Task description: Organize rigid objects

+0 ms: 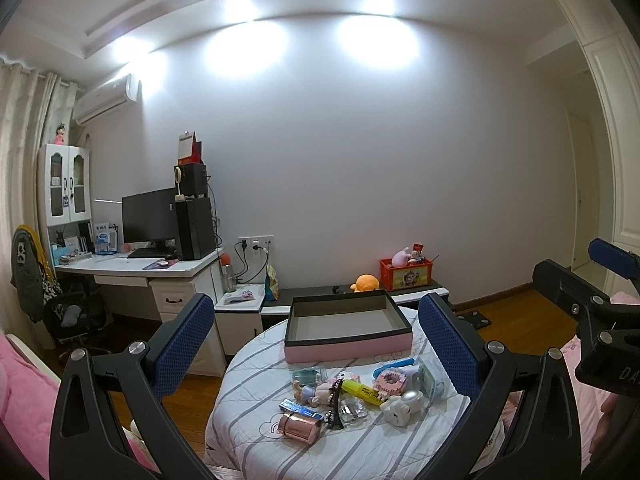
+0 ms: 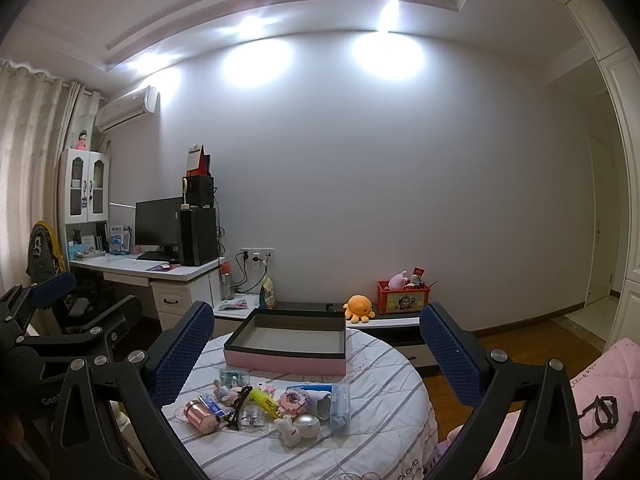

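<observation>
A round table [image 2: 384,420] covered in a striped white cloth carries a pink box [image 2: 285,346] with a dark rim near its far edge. Toward the near edge lies a cluster: a rose-gold can [image 2: 199,417], a yellow highlighter [image 2: 265,400], a white figurine [image 2: 289,430] and a clear case [image 2: 340,408].
</observation>
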`<state>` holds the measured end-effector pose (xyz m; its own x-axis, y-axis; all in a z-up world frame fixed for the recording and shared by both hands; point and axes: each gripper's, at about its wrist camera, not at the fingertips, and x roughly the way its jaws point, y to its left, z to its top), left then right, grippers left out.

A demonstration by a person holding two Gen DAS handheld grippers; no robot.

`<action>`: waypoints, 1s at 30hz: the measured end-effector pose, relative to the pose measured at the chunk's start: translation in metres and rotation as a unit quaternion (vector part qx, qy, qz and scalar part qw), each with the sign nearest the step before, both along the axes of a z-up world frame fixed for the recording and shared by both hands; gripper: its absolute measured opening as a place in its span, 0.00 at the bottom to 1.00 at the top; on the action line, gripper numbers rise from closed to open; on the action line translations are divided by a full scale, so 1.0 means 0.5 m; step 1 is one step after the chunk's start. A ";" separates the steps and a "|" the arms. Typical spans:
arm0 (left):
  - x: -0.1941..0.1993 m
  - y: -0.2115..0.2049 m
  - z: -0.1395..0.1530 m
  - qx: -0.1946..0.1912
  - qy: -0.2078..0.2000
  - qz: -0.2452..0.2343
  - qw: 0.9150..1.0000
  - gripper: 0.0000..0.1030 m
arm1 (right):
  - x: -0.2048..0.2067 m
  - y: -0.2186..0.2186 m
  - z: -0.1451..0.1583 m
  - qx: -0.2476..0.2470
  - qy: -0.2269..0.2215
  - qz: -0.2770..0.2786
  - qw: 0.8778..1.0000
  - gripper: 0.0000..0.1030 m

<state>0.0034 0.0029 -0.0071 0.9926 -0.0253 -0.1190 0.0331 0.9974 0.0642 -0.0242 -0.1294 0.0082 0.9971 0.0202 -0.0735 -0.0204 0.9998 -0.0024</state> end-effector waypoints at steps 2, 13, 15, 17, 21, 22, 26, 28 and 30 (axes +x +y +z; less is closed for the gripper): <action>-0.002 0.002 0.000 -0.001 -0.002 0.001 1.000 1.00 | -0.001 0.001 0.000 0.000 0.000 -0.001 1.000 1.00; 0.003 -0.001 0.000 0.001 0.000 0.000 1.000 1.00 | 0.001 0.000 0.001 0.001 0.000 -0.002 1.000 1.00; 0.004 -0.001 -0.002 0.002 0.001 -0.001 1.000 1.00 | 0.001 0.000 0.000 0.001 0.001 -0.002 1.000 1.00; 0.005 0.001 -0.002 0.002 0.003 0.000 1.000 1.00 | 0.002 0.000 0.000 0.001 0.003 -0.003 1.000 1.00; 0.006 0.002 -0.003 0.003 0.003 -0.001 1.000 1.00 | 0.006 -0.001 -0.001 0.001 0.006 -0.002 1.000 1.00; 0.007 0.000 -0.003 0.003 0.003 -0.001 1.000 1.00 | 0.006 -0.002 -0.001 0.000 0.007 -0.002 1.000 1.00; 0.007 0.000 -0.003 0.002 0.003 0.000 1.000 1.00 | 0.007 -0.002 -0.001 0.001 0.007 -0.001 1.000 1.00; 0.010 -0.001 -0.005 0.003 0.005 0.000 1.000 1.00 | 0.007 -0.002 0.000 0.001 0.007 -0.002 1.000 1.00; 0.013 0.000 -0.007 0.004 0.007 0.001 1.000 1.00 | 0.008 -0.002 -0.001 0.001 0.008 -0.002 1.000 1.00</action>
<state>0.0099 0.0028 -0.0106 0.9909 -0.0224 -0.1326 0.0322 0.9969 0.0722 -0.0202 -0.1304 0.0076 0.9959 0.0170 -0.0891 -0.0171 0.9999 -0.0001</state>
